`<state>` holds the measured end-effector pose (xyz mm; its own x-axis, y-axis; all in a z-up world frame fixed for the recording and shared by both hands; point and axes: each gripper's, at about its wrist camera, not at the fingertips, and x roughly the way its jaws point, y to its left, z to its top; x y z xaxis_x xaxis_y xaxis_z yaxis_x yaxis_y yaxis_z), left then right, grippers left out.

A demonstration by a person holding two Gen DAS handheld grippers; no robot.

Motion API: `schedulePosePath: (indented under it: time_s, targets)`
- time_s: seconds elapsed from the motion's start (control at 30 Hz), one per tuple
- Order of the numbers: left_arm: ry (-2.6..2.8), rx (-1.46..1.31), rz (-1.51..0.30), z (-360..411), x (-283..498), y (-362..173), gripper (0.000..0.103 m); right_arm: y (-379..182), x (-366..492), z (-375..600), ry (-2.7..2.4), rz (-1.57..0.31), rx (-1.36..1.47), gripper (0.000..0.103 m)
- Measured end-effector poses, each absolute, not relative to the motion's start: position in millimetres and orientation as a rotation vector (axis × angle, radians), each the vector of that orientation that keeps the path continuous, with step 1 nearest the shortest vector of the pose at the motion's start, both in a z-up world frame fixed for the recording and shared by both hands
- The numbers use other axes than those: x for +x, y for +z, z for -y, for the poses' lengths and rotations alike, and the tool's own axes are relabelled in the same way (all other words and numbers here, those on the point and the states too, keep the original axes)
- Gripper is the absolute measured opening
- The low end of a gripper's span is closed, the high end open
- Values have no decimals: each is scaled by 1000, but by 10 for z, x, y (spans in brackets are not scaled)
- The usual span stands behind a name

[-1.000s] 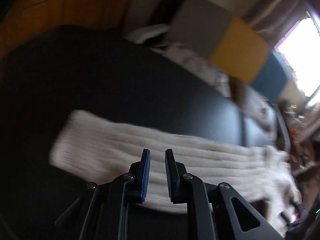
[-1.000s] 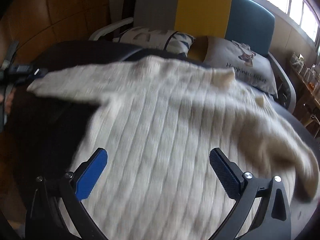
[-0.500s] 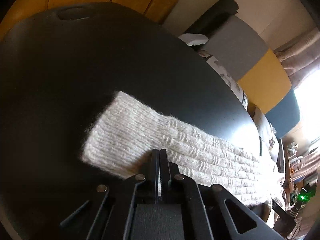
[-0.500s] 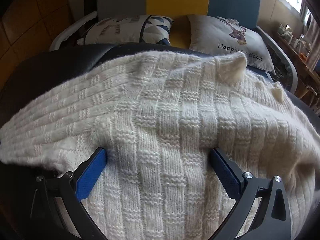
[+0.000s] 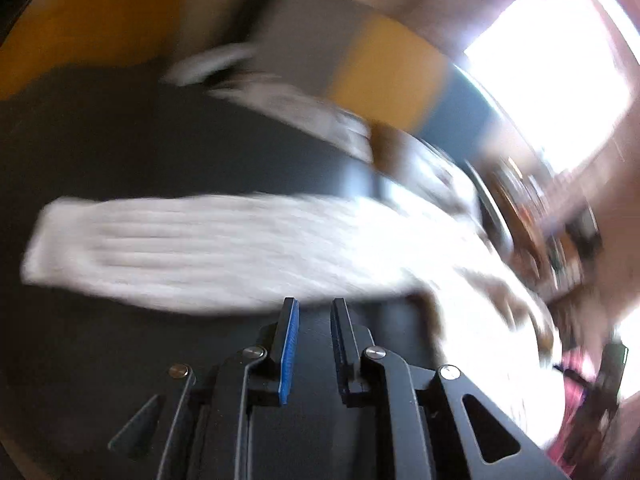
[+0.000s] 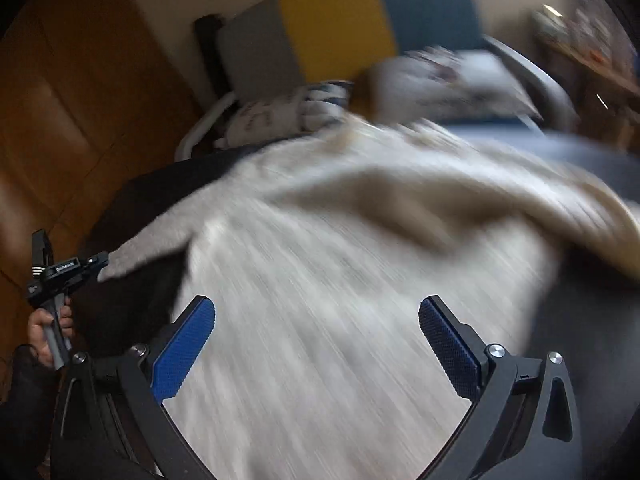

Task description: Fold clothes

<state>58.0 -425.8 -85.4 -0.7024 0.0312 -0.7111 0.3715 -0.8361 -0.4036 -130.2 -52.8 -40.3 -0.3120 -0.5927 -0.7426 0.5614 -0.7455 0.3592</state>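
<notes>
While the cream knit sweater [image 6: 320,300] is lying spread across the dark table [image 5: 160,152], one sleeve [image 5: 180,248] reaching toward its left edge, the left gripper [image 5: 312,312] is opening, empty; the right gripper [image 6: 316,320] is hovering wide apart. Soft, floppy knit: probably best pinched at the cuff or hem.

sweater [image 6: 320,300]: 1 | cushions [image 6: 280,116]: 2 | grippers [image 5: 312,312]: 2 | table [image 5: 120,140]: 1

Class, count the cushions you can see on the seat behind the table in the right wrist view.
2. A patterned white cushion lies at the left, below the grey back panel; a pale grey cushion lies to its right, below the blue panel. Blur and the cream sweater may hide others.
</notes>
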Motion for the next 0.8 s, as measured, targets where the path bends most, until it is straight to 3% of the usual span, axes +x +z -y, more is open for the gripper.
schedulePosePath:
  time_s: [0.23,0.33,0.5,0.57,0.73,0.8]
  targets:
    - [-2974,1464,-283,2170,-17,-748,15,-832,-603,-565,-2080,121,1354,103]
    - [-2934,1607,-172,1708,-212,-950,15,-938,-463,-614,-1995,196,1340,103]
    - [-2765,1681,-73,1543,-441,-1290,15,-1027,-407,-503,-1848,320,1268,103]
    - [-2753,1671,-138,1639,-500,-1333,18,-1092,-471,-449,-1831,355,1272,103]
    - [-2757,1649,116,1432,-490,-1394,18,-1205,-705,-250,-1797,444,1252,103]
    - [-2759,1655,73,1465,-490,-1395,18,-1210,-768,-136,-1791,440,1255,103]
